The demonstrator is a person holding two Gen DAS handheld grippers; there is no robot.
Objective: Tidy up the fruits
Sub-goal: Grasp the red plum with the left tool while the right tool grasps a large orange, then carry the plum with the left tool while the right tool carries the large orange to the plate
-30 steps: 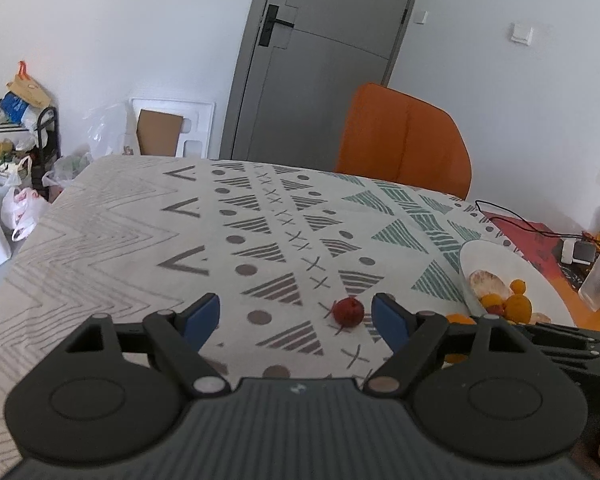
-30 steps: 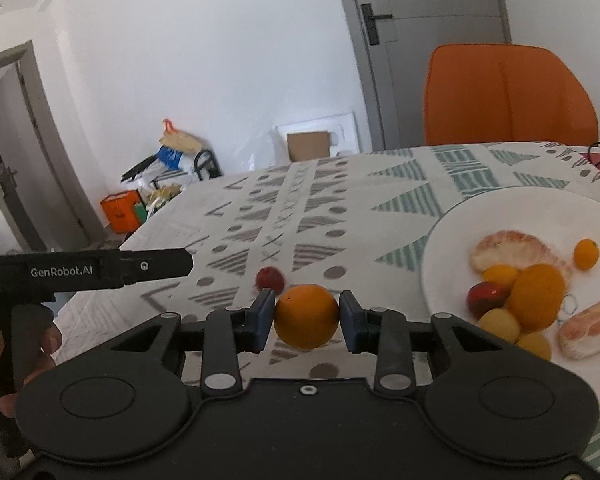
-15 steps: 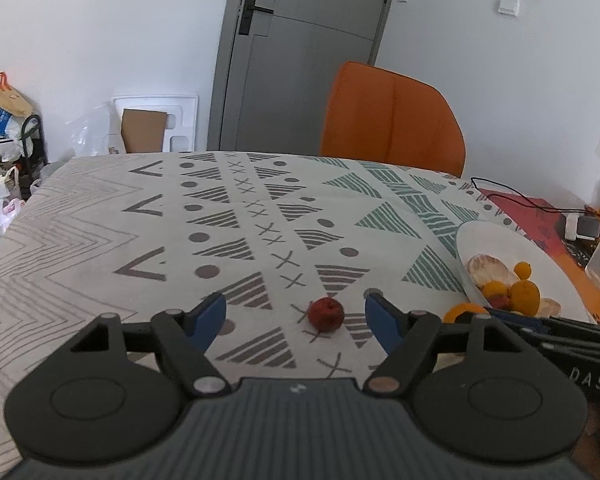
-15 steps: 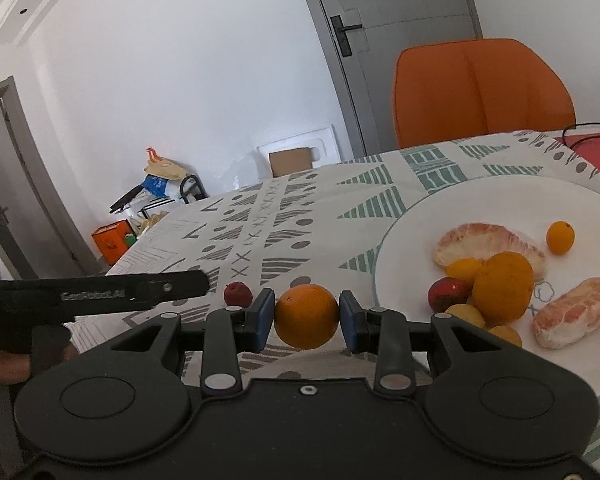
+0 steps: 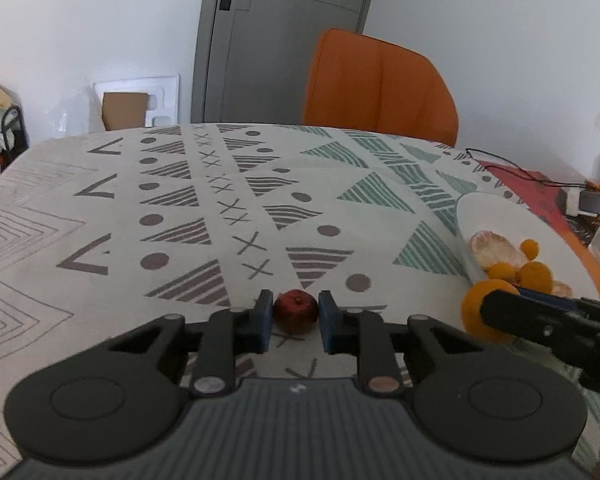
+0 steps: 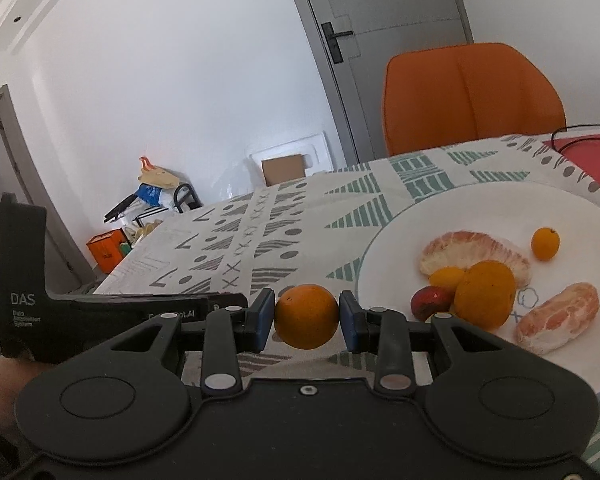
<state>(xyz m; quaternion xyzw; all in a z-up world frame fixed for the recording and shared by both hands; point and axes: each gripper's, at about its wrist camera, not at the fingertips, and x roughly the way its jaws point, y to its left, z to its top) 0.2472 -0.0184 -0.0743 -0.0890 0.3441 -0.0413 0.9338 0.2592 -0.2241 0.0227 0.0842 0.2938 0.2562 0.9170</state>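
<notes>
Two grips live, both risky. Your left gripper [image 5: 295, 322] has its blue pads [image 5: 263, 320] clamped on the small red fruit [image 5: 296, 311], which sits on the patterned tablecloth [image 5: 180, 208] well short of the white plate [image 6: 480, 208]. It's caught right at the pad tips; lift fast or roll the wrist and it can squirt out and run off across the cloth. The cloth could also snag under the tips, hard to tell from this angle.

Your right gripper [image 6: 307, 322] holds the orange [image 6: 307, 316] narrow, pinched at its widest line, just beside the plate's near rim. Round skin, small contact: any slip drops it short of the plate.

Plate's near side is already crowded: big orange [image 6: 485, 294], red fruit [image 6: 430, 302], peeled segments [image 6: 556, 322]. Release there and you knock them around. The two tools also sit close together, so mind a clash when both swing toward the plate.
</notes>
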